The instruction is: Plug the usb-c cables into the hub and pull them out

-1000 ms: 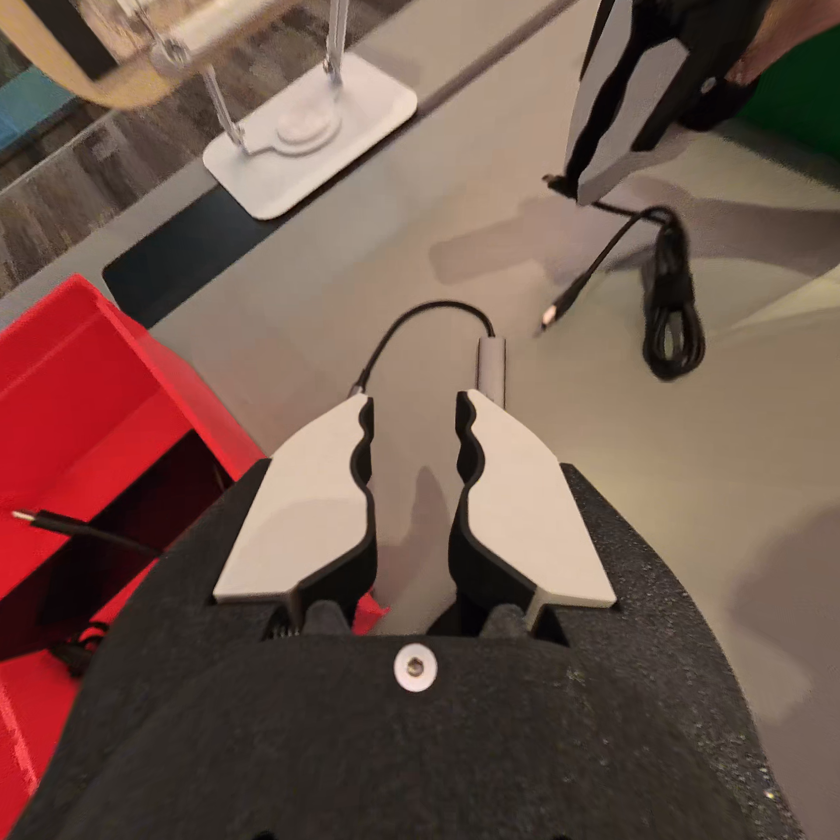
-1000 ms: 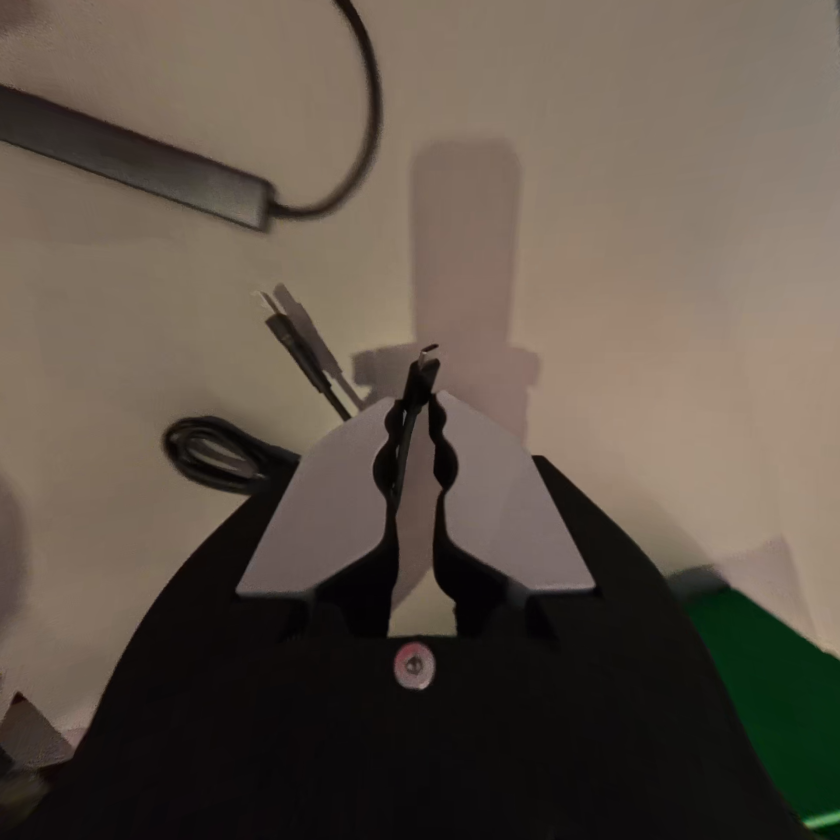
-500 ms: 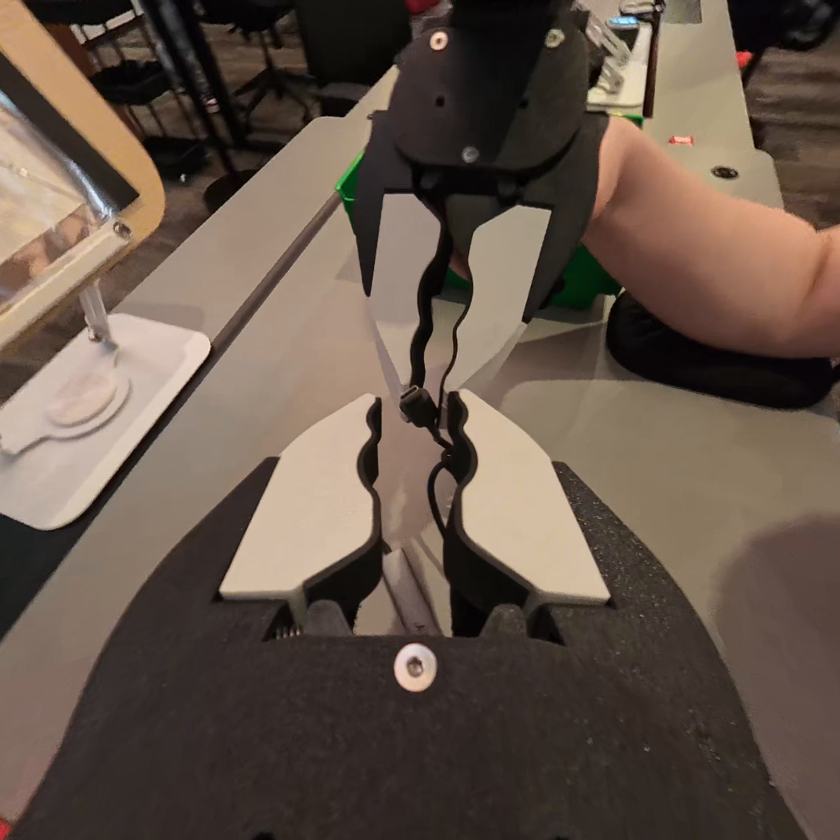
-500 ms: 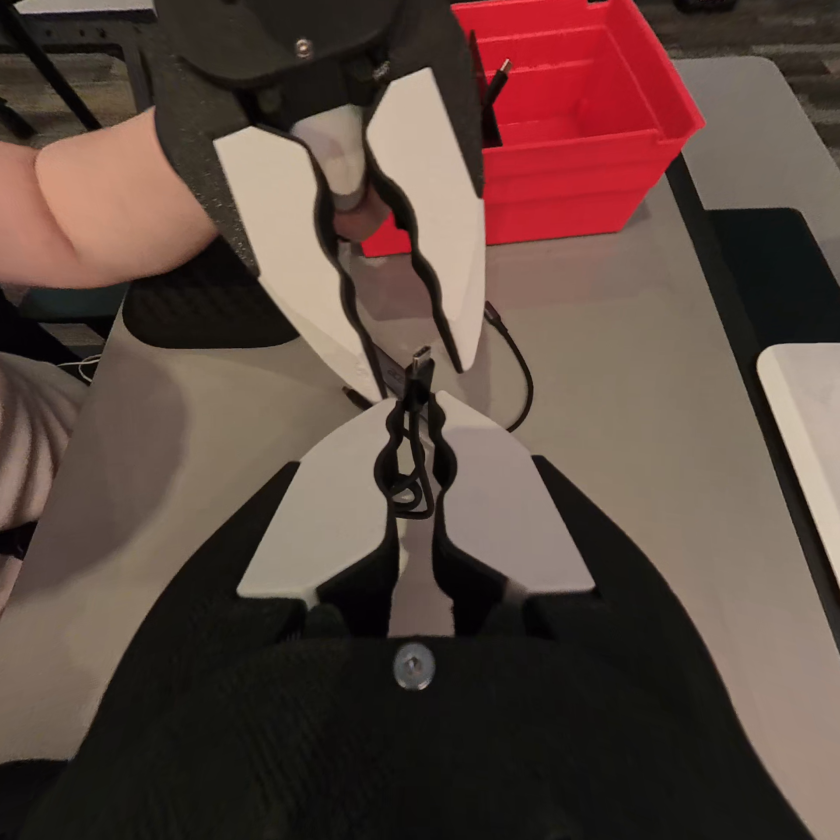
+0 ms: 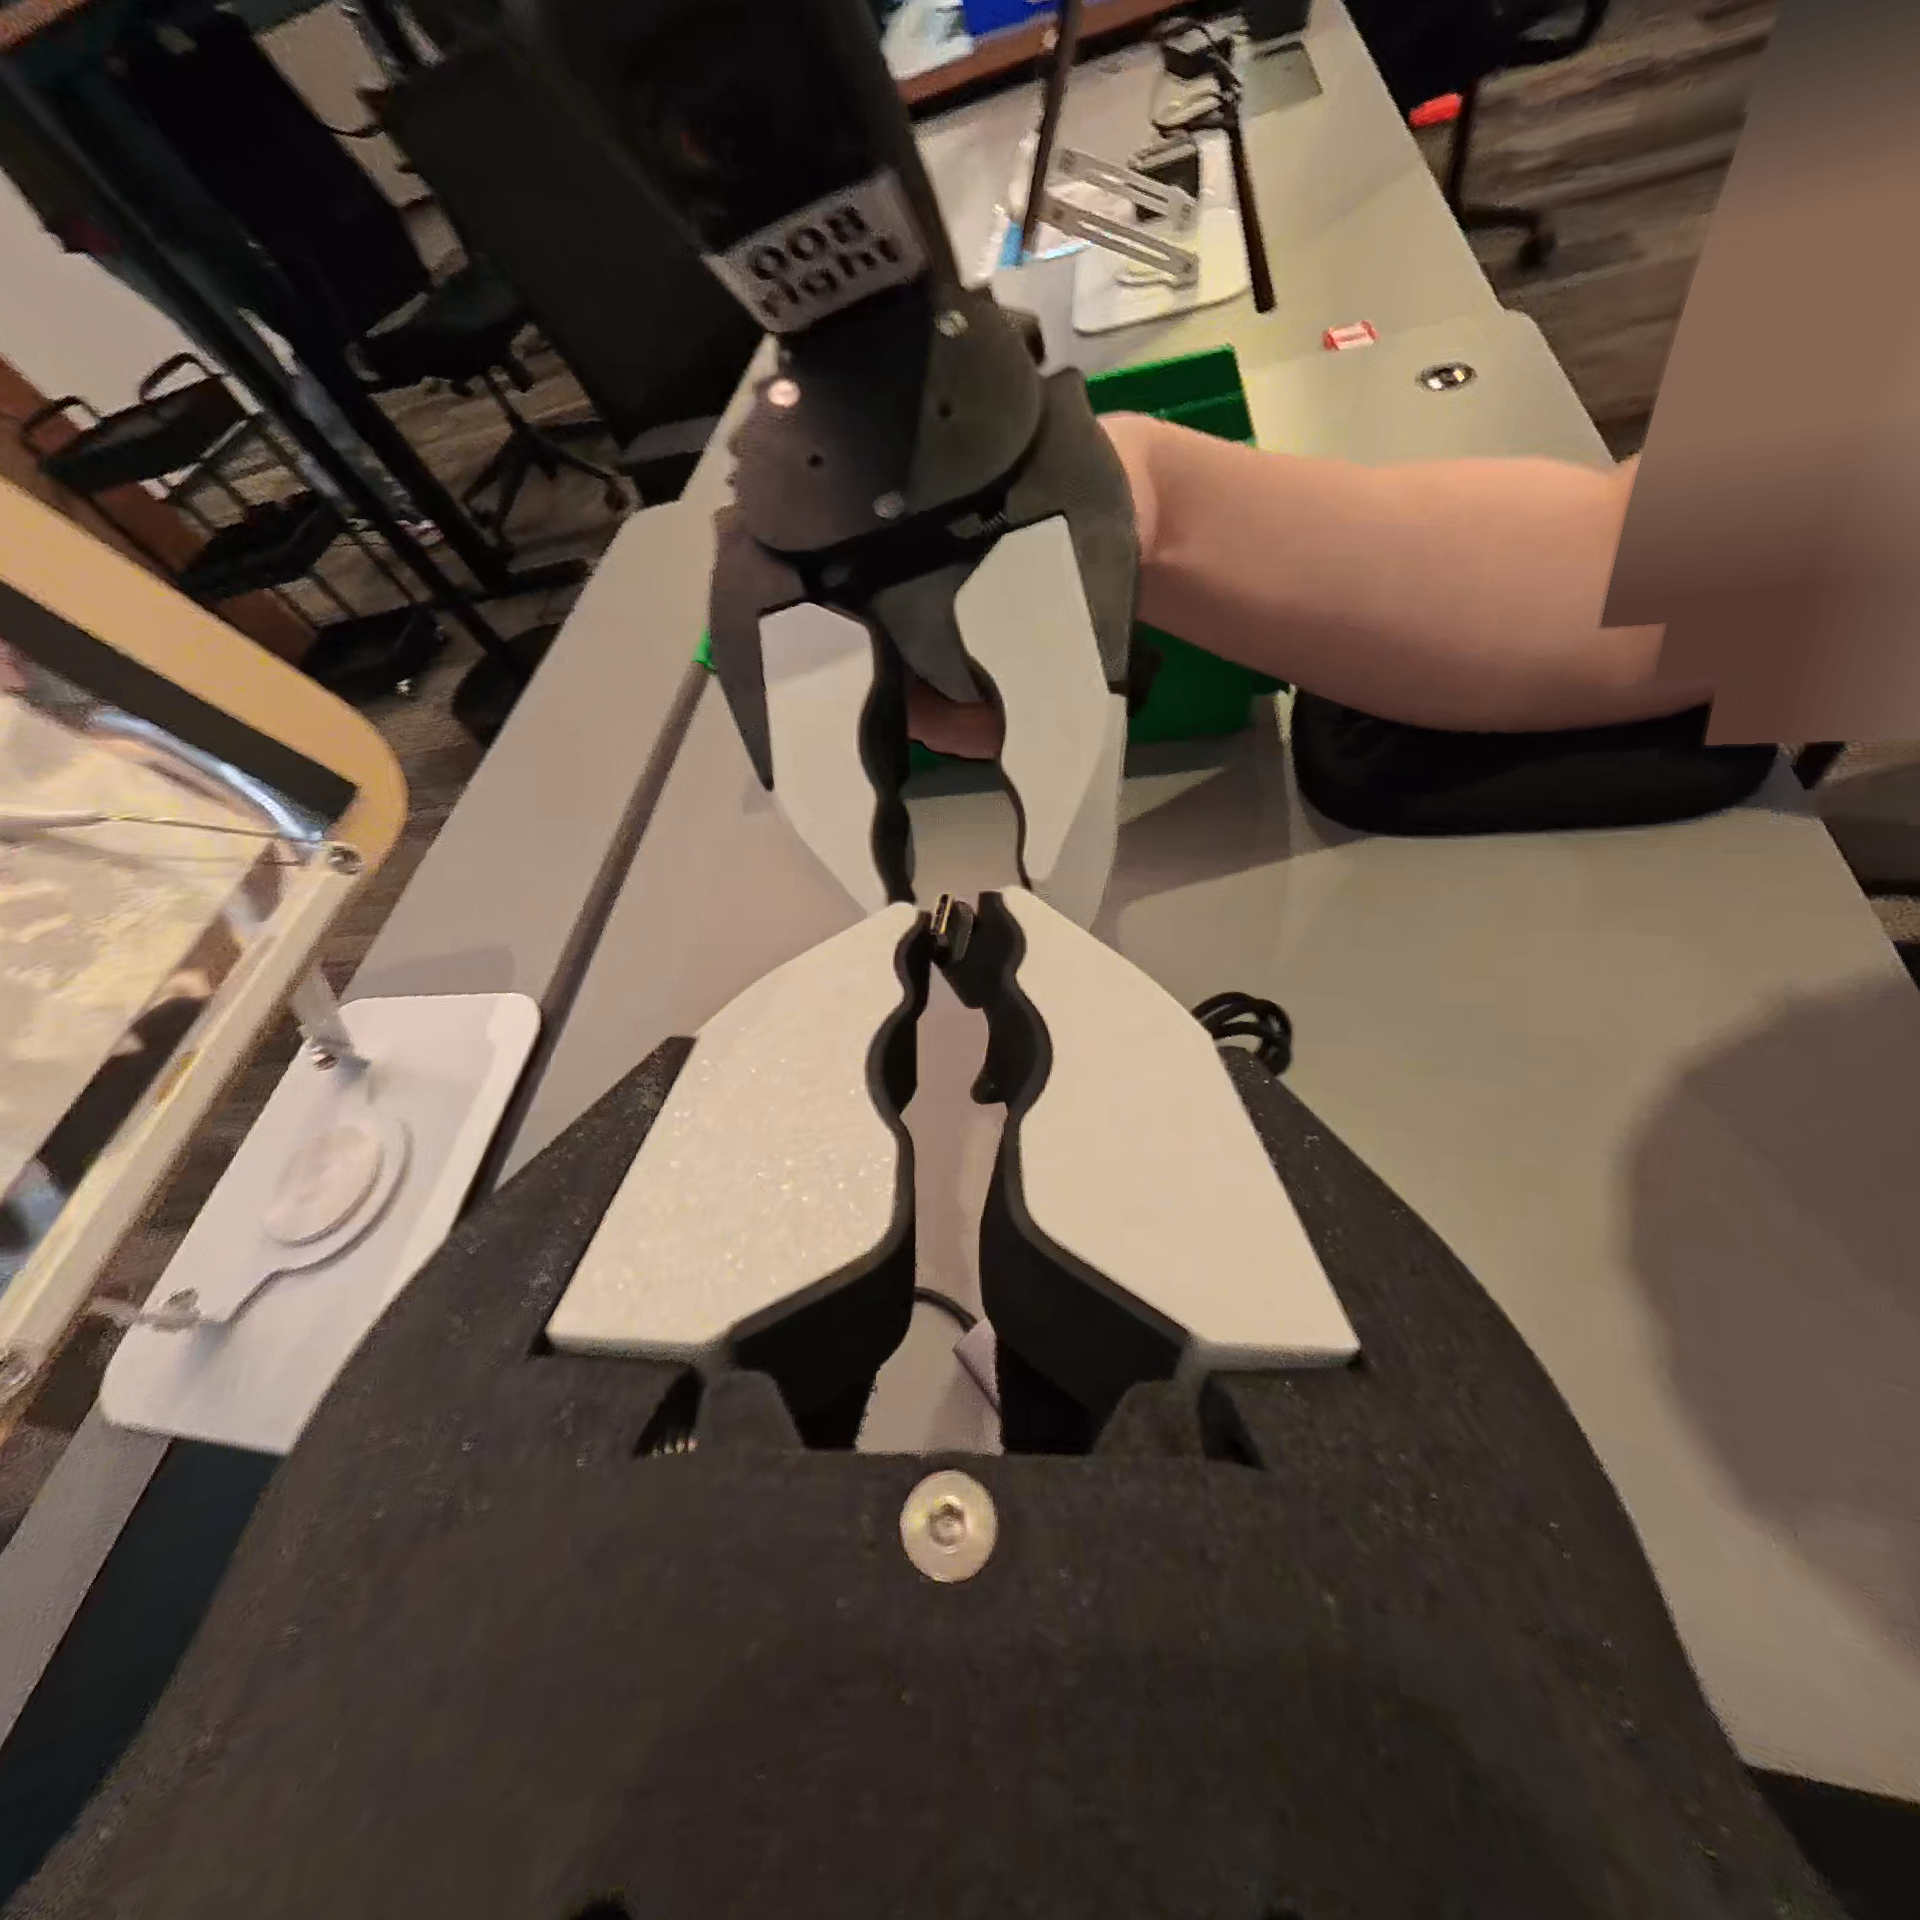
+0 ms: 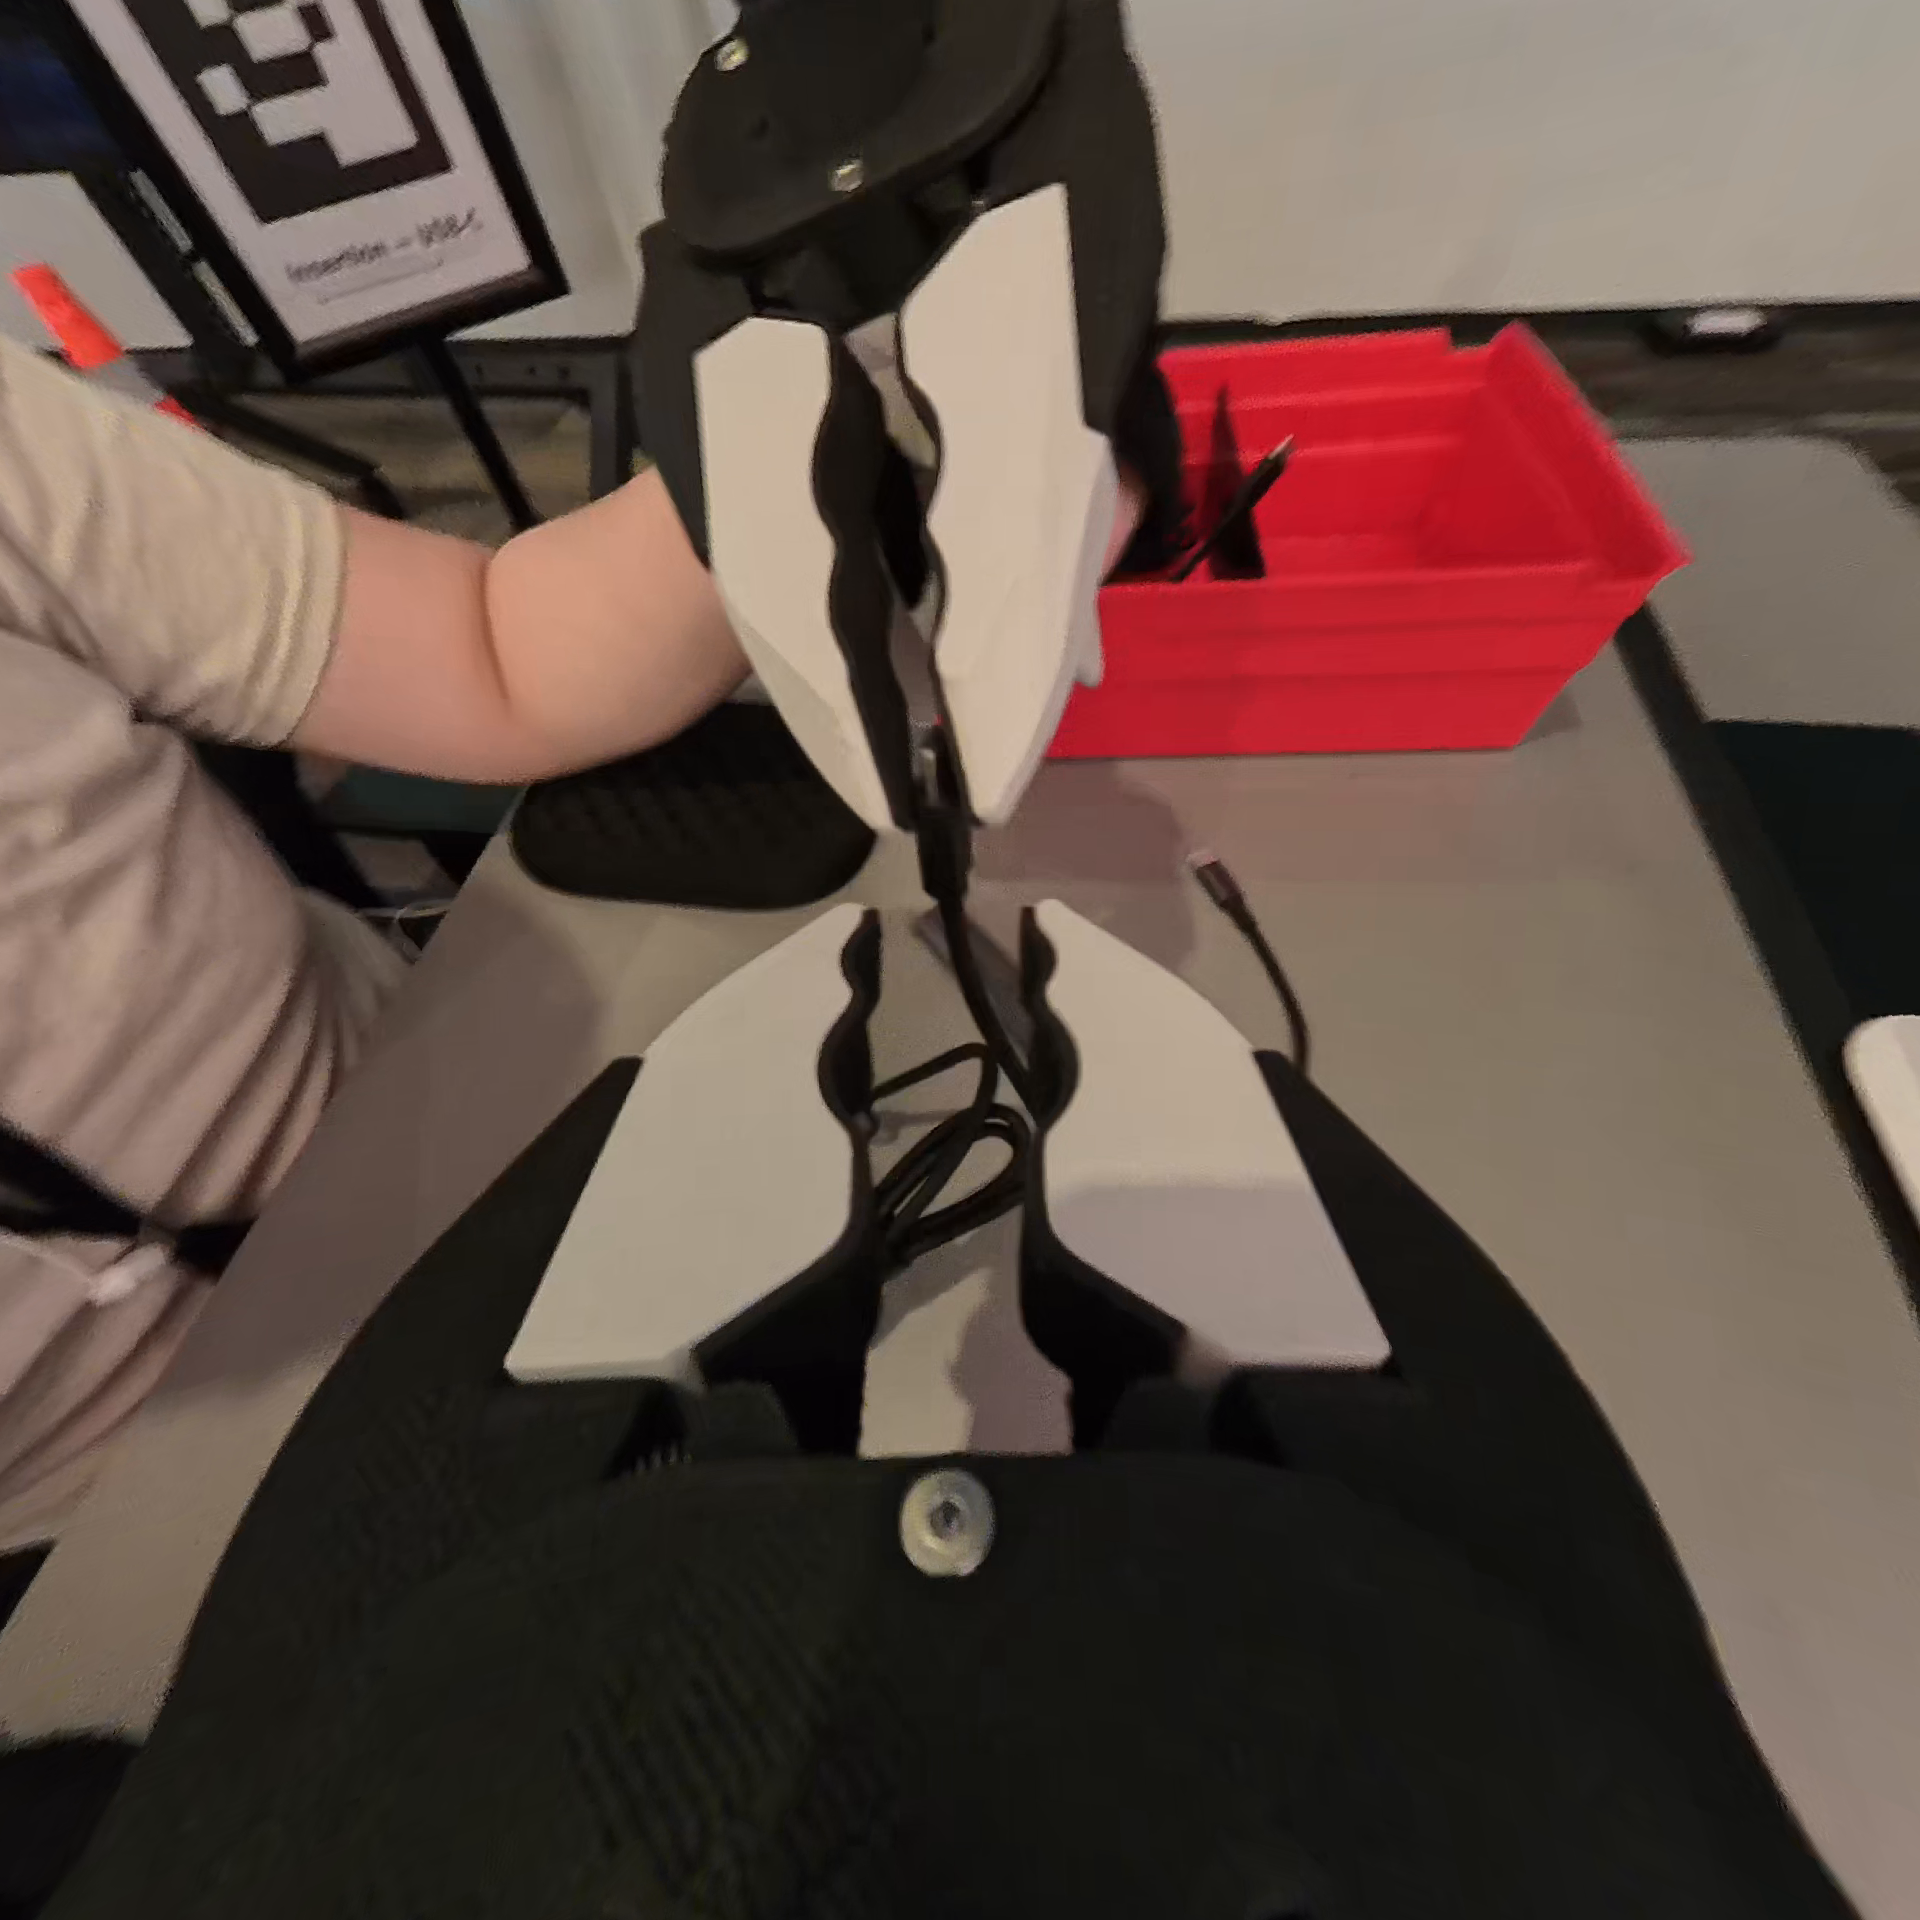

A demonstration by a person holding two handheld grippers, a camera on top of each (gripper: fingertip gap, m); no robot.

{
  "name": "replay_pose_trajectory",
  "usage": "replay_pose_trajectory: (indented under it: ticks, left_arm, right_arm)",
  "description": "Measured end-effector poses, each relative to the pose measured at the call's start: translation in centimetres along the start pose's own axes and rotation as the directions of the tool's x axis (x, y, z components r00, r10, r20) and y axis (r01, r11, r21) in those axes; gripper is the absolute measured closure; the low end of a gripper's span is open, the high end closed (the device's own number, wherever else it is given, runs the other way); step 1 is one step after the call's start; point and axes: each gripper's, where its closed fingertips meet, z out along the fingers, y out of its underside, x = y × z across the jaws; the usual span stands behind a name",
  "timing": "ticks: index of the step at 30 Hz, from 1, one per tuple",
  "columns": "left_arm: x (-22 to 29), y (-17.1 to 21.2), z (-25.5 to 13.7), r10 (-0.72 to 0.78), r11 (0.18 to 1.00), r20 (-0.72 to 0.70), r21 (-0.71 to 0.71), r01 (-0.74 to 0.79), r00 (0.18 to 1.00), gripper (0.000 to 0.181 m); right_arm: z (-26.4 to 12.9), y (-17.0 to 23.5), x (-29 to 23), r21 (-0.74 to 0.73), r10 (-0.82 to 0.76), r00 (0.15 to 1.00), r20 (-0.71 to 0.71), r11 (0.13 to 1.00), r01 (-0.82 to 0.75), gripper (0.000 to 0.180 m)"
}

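My left gripper is shut on the black plug of a USB-C cable, held in the air above the grey table. My right gripper faces it tip to tip and is open, its fingers on either side of the hanging cable without gripping it. The cable runs down to its coil on the table. The grey hub lies on the table, partly hidden behind the right fingers, with its own short lead and plug beside it. The right gripper also shows in the left wrist view.
A red bin with another cable stands behind the left gripper. A green bin sits behind the right gripper. The person's forearms rest on black pads. A white stand base lies at the far table edge. My two grippers' fingertips are within a few centimetres of each other.
The cable plug has passed from right to left: the left gripper closed on it and the right gripper opened. Both grippers now sit higher and more level.
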Motion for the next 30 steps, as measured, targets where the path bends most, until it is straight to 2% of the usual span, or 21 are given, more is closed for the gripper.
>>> replay_pose_trajectory:
  ticks: [3,6,7,9,11,13,15,19,22,26,28,30]
  left_arm:
    - [-1.4,-1.0,-1.6,-0.082,0.997,0.095,0.010,0.082,0.992,0.174]
    - [-2.4,-1.4,-2.4,-0.165,0.986,0.172,0.031,0.163,0.971,0.174]
    - [-2.7,-1.5,-2.6,-0.192,0.981,0.188,0.040,0.188,0.963,0.174]
    - [-3.0,-1.6,-2.7,-0.238,0.971,0.186,0.059,0.231,0.953,0.174]
    - [-3.0,-1.4,-2.7,-0.275,0.961,0.166,0.080,0.265,0.947,0.174]
    - [-2.5,-0.7,-2.4,-0.343,0.939,0.101,0.065,0.338,0.934,0.162]
    - [-2.2,0.0,-2.0,-0.395,0.919,0.051,0.032,0.394,0.917,0.160]
    - [-2.0,-0.4,-1.6,-0.411,0.909,-0.010,0.067,0.411,0.912,0.158]
    - [-2.3,-0.1,-1.4,-0.410,0.911,0.008,0.057,0.409,0.912,0.157]
    - [-2.5,0.4,-0.8,-0.411,0.911,0.024,0.032,0.410,0.911,0.159]
    - [-2.3,0.7,-0.4,-0.409,0.912,0.010,0.016,0.409,0.912,0.174]
    - [-2.2,0.8,-0.2,-0.423,0.906,0.007,0.000,0.423,0.906,0.174]
  right_arm:
    - [-0.3,-0.9,0.9,0.054,-0.031,0.997,-0.074,0.998,0.035,0.131]
    - [0.9,-1.6,1.5,0.104,-0.056,0.991,-0.119,0.992,0.068,0.129]
    - [1.6,-1.7,1.8,0.122,-0.059,0.990,-0.128,0.990,0.074,0.136]
    - [2.3,-1.8,2.3,0.150,-0.069,0.985,-0.158,0.984,0.093,0.174]
    - [2.4,-1.7,2.2,0.151,-0.068,0.989,-0.133,0.985,0.088,0.175]
    - [2.2,-1.4,2.3,0.109,-0.056,0.989,-0.137,0.992,0.071,0.175]
    - [1.8,-1.4,2.3,0.091,-0.069,0.986,-0.152,0.992,0.084,0.175]
    - [1.7,-0.8,2.6,0.020,-0.092,0.978,-0.185,0.995,0.098,0.175]
    - [1.9,-0.4,2.8,-0.019,-0.117,0.972,-0.204,0.993,0.116,0.174]
    - [2.3,-0.1,2.9,-0.053,-0.131,0.969,-0.209,0.991,0.123,0.174]
    - [2.5,0.2,3.0,-0.072,-0.140,0.967,-0.215,0.989,0.127,0.175]
    - [2.5,0.3,3.1,-0.084,-0.145,0.964,-0.221,0.988,0.129,0.174]
